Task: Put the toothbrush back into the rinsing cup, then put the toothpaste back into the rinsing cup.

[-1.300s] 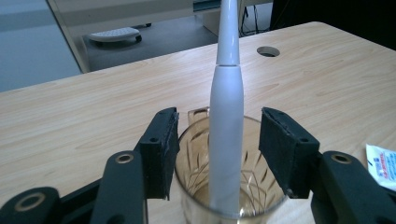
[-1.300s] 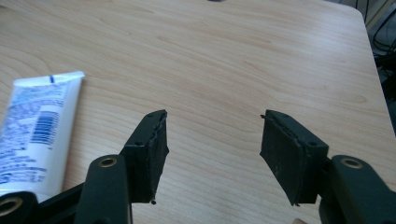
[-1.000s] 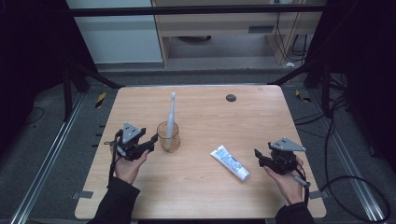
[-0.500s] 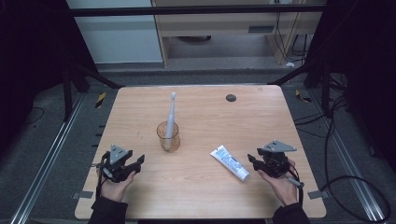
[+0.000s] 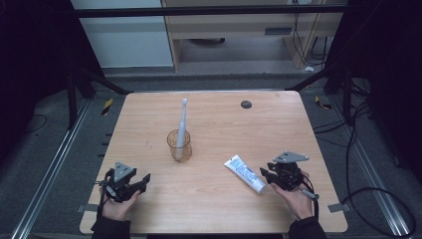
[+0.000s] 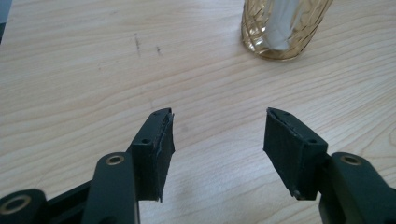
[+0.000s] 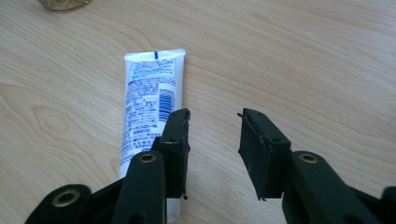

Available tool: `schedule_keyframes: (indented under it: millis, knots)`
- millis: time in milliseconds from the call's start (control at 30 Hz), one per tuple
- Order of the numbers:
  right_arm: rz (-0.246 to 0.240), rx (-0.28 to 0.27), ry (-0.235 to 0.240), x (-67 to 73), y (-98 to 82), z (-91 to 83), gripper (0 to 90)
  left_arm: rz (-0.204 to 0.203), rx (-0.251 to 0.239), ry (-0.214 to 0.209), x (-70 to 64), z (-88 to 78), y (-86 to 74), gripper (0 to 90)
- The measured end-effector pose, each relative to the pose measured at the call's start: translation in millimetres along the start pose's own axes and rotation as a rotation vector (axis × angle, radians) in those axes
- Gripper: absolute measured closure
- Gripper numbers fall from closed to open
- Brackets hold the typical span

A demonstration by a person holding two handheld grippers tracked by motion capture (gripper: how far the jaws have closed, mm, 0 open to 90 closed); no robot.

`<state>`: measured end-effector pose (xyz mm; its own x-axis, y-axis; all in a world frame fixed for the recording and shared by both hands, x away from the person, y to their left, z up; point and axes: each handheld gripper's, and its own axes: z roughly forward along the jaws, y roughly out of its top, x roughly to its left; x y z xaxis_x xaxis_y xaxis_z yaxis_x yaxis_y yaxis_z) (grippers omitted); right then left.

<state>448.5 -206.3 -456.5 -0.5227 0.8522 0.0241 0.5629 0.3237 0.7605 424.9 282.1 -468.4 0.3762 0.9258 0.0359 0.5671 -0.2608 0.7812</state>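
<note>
Now the left tongs (image 5: 144, 178) have drawn back from the cup (image 5: 179, 145), wide and empty; the right tongs (image 7: 212, 128), narrowing but empty, sit beside the toothpaste tube (image 7: 148, 100).

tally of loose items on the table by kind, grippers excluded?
toothbrush: 1, standing in the cup
amber glass cup: 1
toothpaste tube: 1, lying flat
total: 3

Matt wood table (image 5: 209, 199) (glossy plastic tube (image 5: 244, 174))
</note>
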Motion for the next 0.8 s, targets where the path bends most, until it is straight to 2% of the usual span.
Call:
schedule_keyframes:
  millis: [167,200,600,800]
  knots:
    - [-0.008,0.0,0.015,6.2,5.9,-0.7,52.4,-0.001,0.036,0.026,6.6,9.0,-2.8,41.2]
    - [-0.026,-0.005,0.016,8.6,9.2,-1.1,49.8,-0.001,0.039,0.029,7.3,9.6,-2.8,41.0]
    - [-0.049,0.016,0.025,20.8,28.2,6.6,35.1,-0.005,0.038,0.033,8.8,12.1,-2.4,39.3]
    - [-0.062,0.028,0.039,25.7,39.6,9.4,33.2,-0.004,0.039,0.034,10.9,13.5,-1.5,39.1]
